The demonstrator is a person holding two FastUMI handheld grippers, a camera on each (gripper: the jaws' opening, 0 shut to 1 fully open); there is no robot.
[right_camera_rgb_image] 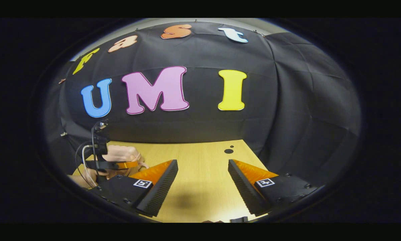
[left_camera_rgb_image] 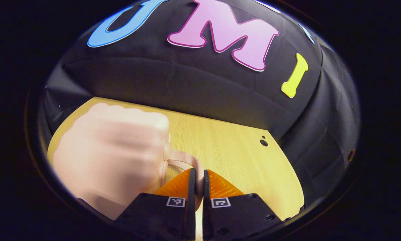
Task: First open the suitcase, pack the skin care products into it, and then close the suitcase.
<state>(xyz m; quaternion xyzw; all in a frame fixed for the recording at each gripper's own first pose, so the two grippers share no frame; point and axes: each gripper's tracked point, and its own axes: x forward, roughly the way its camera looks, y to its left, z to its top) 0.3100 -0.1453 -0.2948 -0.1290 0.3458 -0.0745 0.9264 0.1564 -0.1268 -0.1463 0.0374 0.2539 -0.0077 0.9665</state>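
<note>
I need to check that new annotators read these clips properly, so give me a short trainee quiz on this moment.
1. True or false: the fingers of the right tool are spread wide apart above the table.
2. What do the fingers of the left tool press on? A) the handle of the suitcase; B) a bottle; C) nothing.
3. What colour is the suitcase?
Key: 1 true; 2 A; 3 pink.
</note>
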